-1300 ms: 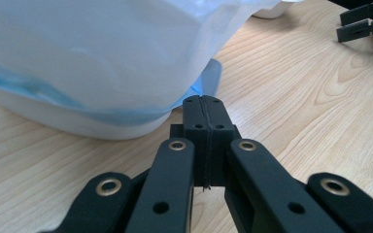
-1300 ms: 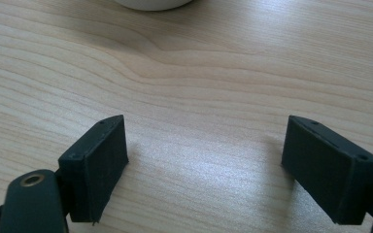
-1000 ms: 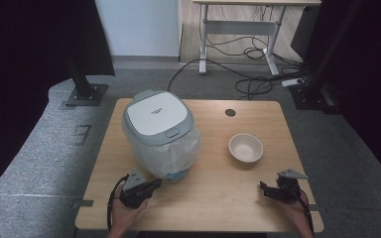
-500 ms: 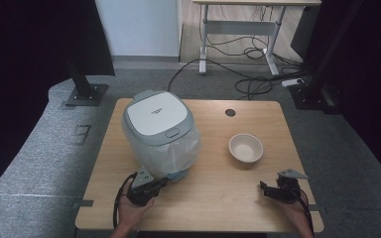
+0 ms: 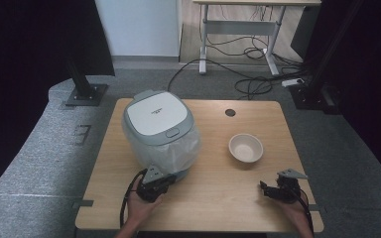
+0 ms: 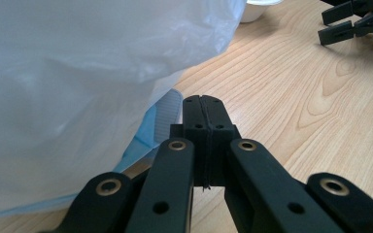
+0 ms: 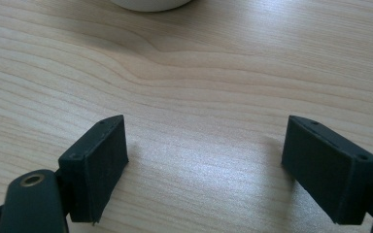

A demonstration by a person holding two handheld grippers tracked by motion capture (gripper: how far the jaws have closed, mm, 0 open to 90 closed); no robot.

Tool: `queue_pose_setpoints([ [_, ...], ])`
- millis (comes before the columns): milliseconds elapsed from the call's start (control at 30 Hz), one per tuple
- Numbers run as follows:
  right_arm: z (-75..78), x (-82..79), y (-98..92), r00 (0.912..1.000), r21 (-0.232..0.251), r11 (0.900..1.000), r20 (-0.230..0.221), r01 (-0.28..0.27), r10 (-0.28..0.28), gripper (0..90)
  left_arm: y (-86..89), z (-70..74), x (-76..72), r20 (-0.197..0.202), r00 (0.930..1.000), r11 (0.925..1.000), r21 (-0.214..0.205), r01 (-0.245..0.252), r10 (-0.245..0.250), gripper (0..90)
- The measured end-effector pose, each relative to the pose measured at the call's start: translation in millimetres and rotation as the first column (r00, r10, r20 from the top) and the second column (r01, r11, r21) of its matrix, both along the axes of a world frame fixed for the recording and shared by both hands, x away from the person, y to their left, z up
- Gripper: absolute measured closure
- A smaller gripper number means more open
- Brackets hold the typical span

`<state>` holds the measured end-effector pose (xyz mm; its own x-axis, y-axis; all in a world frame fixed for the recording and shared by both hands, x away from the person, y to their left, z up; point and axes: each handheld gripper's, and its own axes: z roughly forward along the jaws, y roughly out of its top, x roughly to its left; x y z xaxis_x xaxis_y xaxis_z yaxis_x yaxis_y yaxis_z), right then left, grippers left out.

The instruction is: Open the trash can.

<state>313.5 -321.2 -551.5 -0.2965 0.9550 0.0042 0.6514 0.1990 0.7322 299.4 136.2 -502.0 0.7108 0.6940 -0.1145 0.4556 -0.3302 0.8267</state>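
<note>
Clear plastic (image 6: 77, 73) drapes the rice cooker (image 5: 159, 130) at the table's (image 5: 213, 203) left, where the left gripper (image 6: 205, 109), jaws pressed together on nothing, noses toward its base; it should part them before pinching film. The right gripper (image 7: 204, 165) rests open.

A pale grey-green cooker (image 5: 159, 130) with a white lid sat wrapped in clear, milky plastic (image 6: 77, 73) at centre left of the high view. The table (image 5: 213, 198) showed light wood grain. A cream bowl (image 5: 246, 148) stood at right. Both grippers (image 5: 162, 184) (image 5: 264, 188) were black. A light blue ribbed patch (image 6: 167, 111) showed under the plastic.
</note>
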Motion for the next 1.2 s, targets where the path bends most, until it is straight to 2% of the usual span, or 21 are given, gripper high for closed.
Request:
queue_pose_setpoints([
  [467,0.0,0.3,-0.1,1.0,0.0,1.0,0.0,0.0,0.0,15.7,-6.8,-9.4,13.1,-0.013,0.9997,0.9996,0.019,-0.019,0.02,90.0],
  [700,0.0,0.3,-0.1,1.0,0.0,1.0,0.0,0.0,0.0,15.7,-6.6,-15.0,19.4,-0.025,0.999,0.9992,0.015,-0.037,0.037,90.0],
  [1200,0.0,0.8,-0.1,1.0,0.0,1.0,0.001,0.002,-0.002,15.7,-15.5,-26.0,22.0,-0.014,0.9993,0.9965,0.076,-0.034,0.035,90.0],
])
